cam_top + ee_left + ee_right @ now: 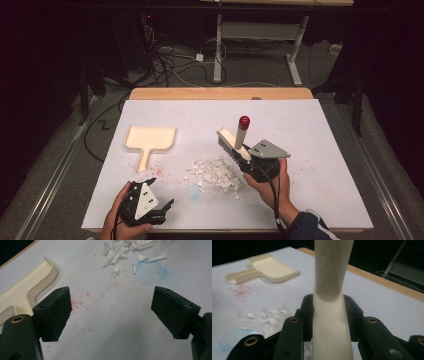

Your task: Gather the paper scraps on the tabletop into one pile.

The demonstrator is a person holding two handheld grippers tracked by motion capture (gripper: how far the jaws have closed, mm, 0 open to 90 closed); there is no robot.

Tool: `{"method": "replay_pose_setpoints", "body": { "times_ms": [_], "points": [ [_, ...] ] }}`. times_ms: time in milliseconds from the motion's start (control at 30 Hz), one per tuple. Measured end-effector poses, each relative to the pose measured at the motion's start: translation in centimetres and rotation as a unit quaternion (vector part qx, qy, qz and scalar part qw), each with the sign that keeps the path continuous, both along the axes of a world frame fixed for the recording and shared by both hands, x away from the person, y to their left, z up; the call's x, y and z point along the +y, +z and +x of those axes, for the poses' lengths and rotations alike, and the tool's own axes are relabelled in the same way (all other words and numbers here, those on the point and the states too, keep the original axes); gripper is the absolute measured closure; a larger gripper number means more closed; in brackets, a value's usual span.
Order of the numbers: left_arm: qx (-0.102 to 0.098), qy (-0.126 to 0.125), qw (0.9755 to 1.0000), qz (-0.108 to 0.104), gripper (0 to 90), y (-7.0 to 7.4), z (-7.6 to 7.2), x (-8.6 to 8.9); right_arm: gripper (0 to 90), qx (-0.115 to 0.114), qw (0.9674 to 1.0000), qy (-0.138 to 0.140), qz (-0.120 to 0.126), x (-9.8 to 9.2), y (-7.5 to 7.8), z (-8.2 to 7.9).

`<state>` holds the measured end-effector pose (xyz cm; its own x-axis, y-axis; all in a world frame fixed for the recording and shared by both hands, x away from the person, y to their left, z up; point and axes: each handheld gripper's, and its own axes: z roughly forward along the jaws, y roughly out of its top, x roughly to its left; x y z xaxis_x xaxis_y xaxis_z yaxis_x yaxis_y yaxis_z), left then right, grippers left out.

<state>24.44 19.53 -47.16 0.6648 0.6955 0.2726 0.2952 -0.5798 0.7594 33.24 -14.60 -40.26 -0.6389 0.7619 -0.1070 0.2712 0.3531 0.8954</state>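
The right gripper (pixel 243 159) clamped the brush (pixel 231 141) beside the paper scraps (pixel 216 172); the left gripper's (pixel 159 202) fingers stood apart. Sweeping low toward the dustpan (pixel 149 140) would work best.

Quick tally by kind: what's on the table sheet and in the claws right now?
Brush: 1, in the right claw
Dustpan: 1, cream, lying on the sheet
Paper scrap pile: 1, scraps too many to count
Claws: 2; the left claw is open, holding nothing
Total: 5
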Motion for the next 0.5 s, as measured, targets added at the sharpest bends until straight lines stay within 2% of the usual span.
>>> {"method": "replay_pose_setpoints", "body": {
  "times_ms": [100, 233, 367, 500],
  "points": [
    [-0.006, 0.014, 0.9999, -0.008, 15.9, 0.3, -0.1, 0.5, 67.8, 0.014, 0.9989, 0.033, 0.03, 0.7, 0.5, -0.9],
    [-0.017, 0.038, 0.9988, -0.025, 15.8, 0.7, -0.5, 1.8, 67.8, 0.041, 0.9943, 0.081, 0.056, 2.8, 0.5, -2.0],
    [-0.015, 0.06, 0.9972, -0.041, 15.0, 0.8, -0.8, 2.9, 67.8, 0.077, 0.9881, 0.111, 0.075, 5.4, -0.4, -2.5],
    [-0.014, 0.058, 0.9974, -0.039, 15.0, 0.7, -0.8, 3.0, 67.8, 0.102, 0.9833, 0.131, 0.074, 7.9, -1.6, -3.0]
  ]
}}
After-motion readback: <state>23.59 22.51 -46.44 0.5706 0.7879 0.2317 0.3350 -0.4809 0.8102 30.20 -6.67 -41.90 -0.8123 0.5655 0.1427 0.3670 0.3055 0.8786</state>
